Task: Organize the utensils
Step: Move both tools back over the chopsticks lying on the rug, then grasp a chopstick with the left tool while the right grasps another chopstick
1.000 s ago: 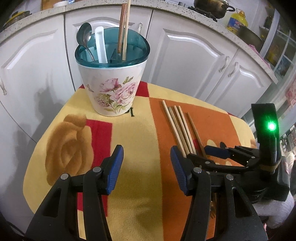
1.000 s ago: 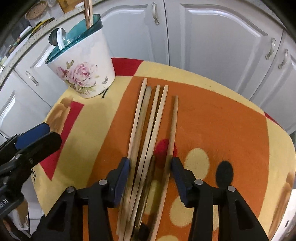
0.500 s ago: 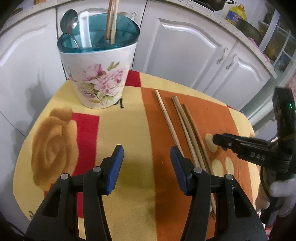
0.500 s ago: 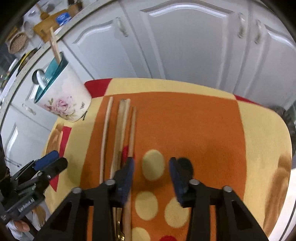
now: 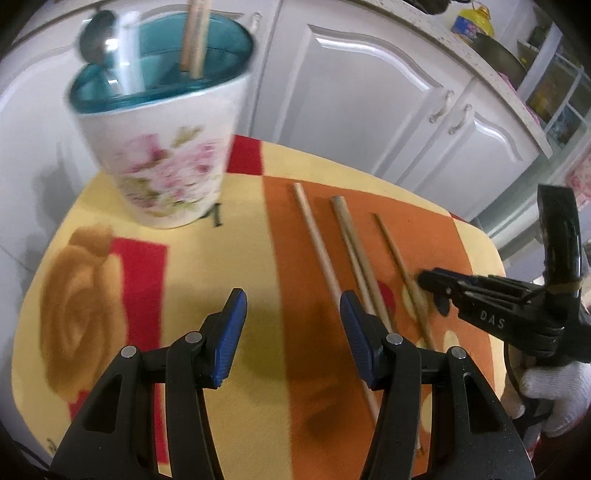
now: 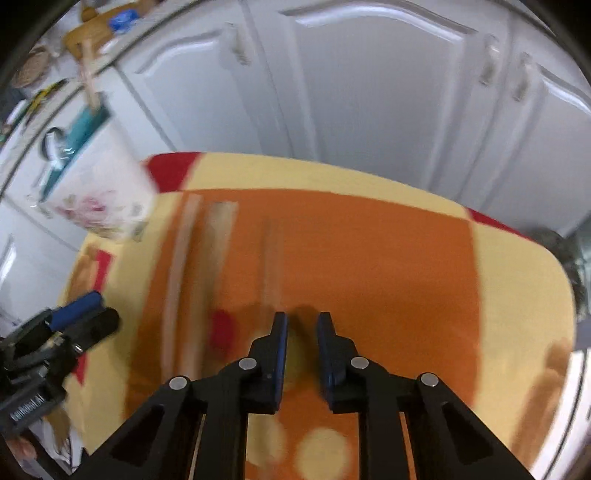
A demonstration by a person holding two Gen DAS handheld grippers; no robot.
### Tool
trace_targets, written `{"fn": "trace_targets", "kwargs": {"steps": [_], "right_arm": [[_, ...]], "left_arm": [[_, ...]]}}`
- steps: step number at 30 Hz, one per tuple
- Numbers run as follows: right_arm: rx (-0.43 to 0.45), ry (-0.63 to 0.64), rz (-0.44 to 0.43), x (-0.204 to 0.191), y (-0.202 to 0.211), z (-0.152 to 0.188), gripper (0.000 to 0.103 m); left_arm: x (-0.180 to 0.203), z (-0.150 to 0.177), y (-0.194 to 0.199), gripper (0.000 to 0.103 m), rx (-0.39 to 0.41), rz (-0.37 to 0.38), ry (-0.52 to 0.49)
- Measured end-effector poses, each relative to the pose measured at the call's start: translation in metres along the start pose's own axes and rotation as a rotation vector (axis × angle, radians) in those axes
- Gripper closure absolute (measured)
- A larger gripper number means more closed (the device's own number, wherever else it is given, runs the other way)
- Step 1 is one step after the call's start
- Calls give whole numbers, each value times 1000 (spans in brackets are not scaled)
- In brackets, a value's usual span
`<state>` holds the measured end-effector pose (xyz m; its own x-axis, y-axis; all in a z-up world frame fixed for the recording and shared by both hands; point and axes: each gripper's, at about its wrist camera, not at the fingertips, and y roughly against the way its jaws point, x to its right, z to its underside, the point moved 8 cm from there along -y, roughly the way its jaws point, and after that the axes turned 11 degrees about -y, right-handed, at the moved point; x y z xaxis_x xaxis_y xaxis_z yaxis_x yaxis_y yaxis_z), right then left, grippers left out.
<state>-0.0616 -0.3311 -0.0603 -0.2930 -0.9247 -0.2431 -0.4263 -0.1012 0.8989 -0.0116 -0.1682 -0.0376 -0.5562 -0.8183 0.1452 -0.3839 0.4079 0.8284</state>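
A floral utensil holder (image 5: pixel 166 147) with a teal rim stands at the back left of the table, holding a spoon (image 5: pixel 94 37), a white utensil and wooden chopsticks (image 5: pixel 194 40). Several wooden chopsticks (image 5: pixel 321 251) lie on the orange part of the cloth. My left gripper (image 5: pixel 291 328) is open and empty above the cloth, left of them. My right gripper (image 6: pixel 299 332) has its jaws narrowed with a small gap, empty, just right of the rightmost chopstick (image 6: pixel 271 258); it also shows in the left wrist view (image 5: pixel 432 291). The holder is blurred in the right wrist view (image 6: pixel 99 195).
The small table carries a yellow, orange and red cloth (image 5: pixel 229 258). White cabinet doors (image 5: pixel 351 92) stand close behind it. A countertop with a pot and an oil bottle (image 5: pixel 472 22) is at the back right.
My right gripper has lifted away from over the chopsticks, shifted right and narrowed its jaws. The chopsticks are spread further apart. My left gripper has moved closer to the holder.
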Motion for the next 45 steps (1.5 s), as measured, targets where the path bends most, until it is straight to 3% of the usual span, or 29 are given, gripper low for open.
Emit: {"fn": "trace_targets", "kwargs": {"steps": [5, 7, 9, 12, 16, 22, 36, 38, 41, 45], "right_arm": [[25, -49, -153, -10, 18, -4, 86], [26, 9, -174, -30, 21, -5, 70], [19, 47, -188, -47, 17, -4, 67], [-6, 100, -158, -64, 0, -2, 67], [-2, 88, -83, -48, -11, -1, 73], [22, -50, -116, -4, 12, -13, 73], [20, -28, 0, 9, -10, -39, 76], [29, -31, -3, 11, -13, -44, 85], [14, -45, -30, 14, -14, -47, 97], [-19, -45, -81, 14, -7, -33, 98]], "left_arm": [[5, -7, -20, 51, -39, 2, 5], [3, -7, -20, 51, -39, 1, 17], [-2, -5, -17, 51, -42, -10, 18], [-12, -1, -12, 51, -45, -26, 29], [-19, 1, -7, 51, -42, -32, 28], [-7, -10, -19, 51, -40, -12, -3], [-5, -47, -64, 52, -85, -53, -56], [-6, -52, -67, 60, -76, -56, -54], [-10, -53, -67, 91, -68, -61, -66], [-4, -41, -58, 95, -78, -8, -76]]}}
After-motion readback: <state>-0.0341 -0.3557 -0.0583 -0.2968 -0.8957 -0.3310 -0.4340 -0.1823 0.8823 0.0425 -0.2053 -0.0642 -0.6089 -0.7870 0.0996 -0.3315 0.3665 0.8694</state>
